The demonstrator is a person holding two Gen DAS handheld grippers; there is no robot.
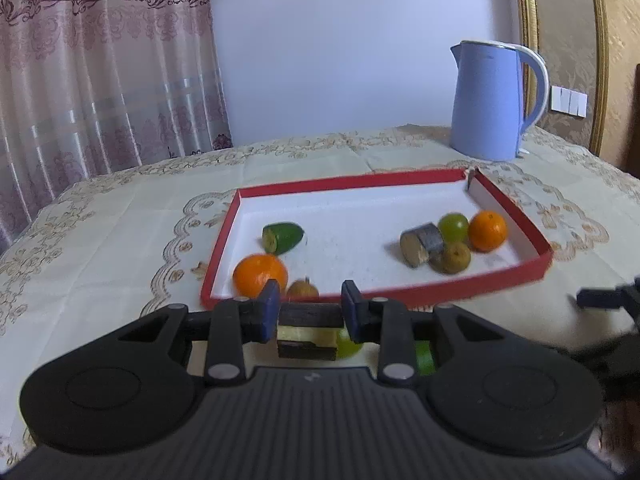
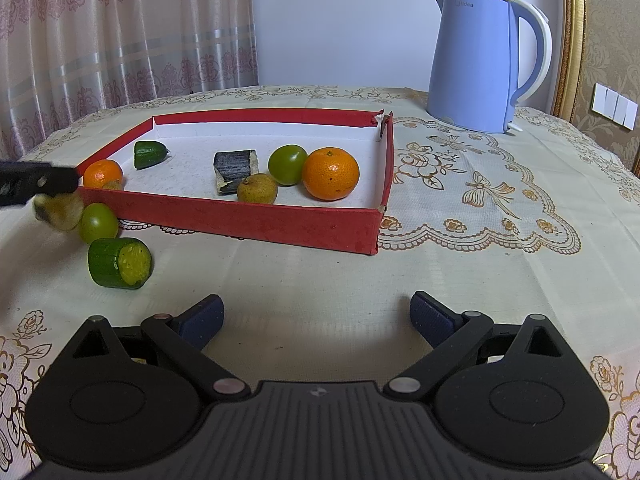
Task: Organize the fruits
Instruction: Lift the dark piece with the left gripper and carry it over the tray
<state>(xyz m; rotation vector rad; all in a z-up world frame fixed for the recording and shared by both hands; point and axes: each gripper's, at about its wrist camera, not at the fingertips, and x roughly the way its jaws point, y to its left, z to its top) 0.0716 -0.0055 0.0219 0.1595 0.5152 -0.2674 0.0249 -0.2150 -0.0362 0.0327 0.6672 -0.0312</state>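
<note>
My left gripper [image 1: 311,312] is shut on a dark-skinned chunk with pale yellow flesh [image 1: 310,330], held just in front of the red tray's near wall [image 1: 440,284]. Seen from the right wrist, the left gripper [image 2: 60,196] and its blurred chunk [image 2: 60,212] hover at the tray's left corner. Inside the tray [image 2: 248,220] lie two oranges [image 2: 330,174] [image 2: 102,174], a green cucumber end [image 2: 149,154], a dark chunk [image 2: 235,170], a green round fruit [image 2: 287,164] and a brownish fruit [image 2: 257,189]. My right gripper [image 2: 316,316] stands open over bare cloth.
A green round fruit [image 2: 98,222] and a green cucumber piece with yellow flesh [image 2: 120,263] lie on the tablecloth outside the tray's left front corner. A blue kettle [image 2: 472,60] stands behind the tray on the right. A curtain hangs at the back left.
</note>
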